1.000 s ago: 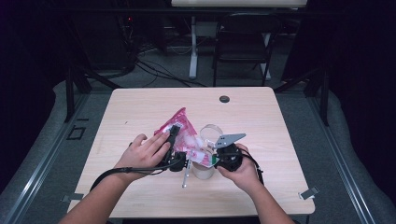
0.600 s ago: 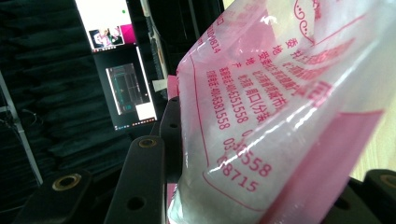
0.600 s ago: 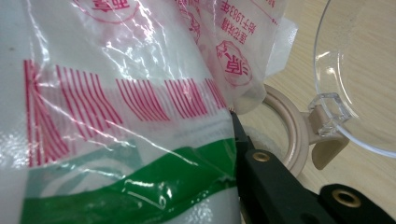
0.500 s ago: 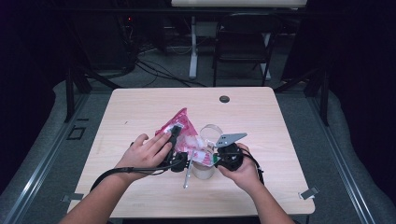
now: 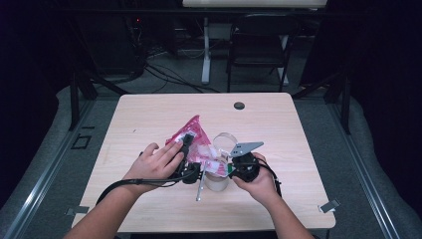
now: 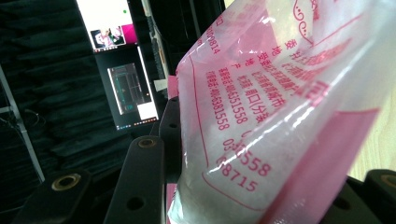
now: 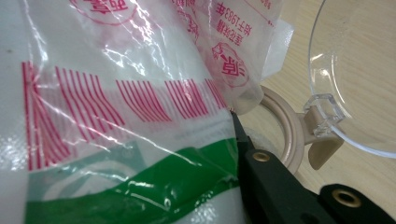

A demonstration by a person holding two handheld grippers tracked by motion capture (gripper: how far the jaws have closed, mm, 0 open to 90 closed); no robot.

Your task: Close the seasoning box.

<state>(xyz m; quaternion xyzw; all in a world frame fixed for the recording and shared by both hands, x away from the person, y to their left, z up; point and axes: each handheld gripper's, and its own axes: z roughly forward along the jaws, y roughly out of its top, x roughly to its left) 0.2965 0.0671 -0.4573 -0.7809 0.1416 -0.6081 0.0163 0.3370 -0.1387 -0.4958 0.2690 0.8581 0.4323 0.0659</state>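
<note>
A pink and white plastic bag [image 5: 199, 145] with red print is held up between both grippers near the table's front middle. My left gripper [image 5: 187, 143] is shut on the bag's pink edge; the bag [image 6: 261, 116] sits against its black left finger [image 6: 140, 186]. My right gripper [image 5: 225, 167] is shut on the bag's white and green end [image 7: 116, 140], with one black finger [image 7: 271, 186] beside it. Under the bag stands a clear jar [image 5: 217, 182] with a beige rim [image 7: 286, 126] and its clear hinged lid [image 7: 355, 70] flipped open.
A thin metal utensil [image 5: 200, 185] lies on the wooden table [image 5: 149, 114] in front of the jar. A black round cap [image 5: 239, 105] sits near the far edge. A chair [image 5: 259, 50] and cables stand beyond the table.
</note>
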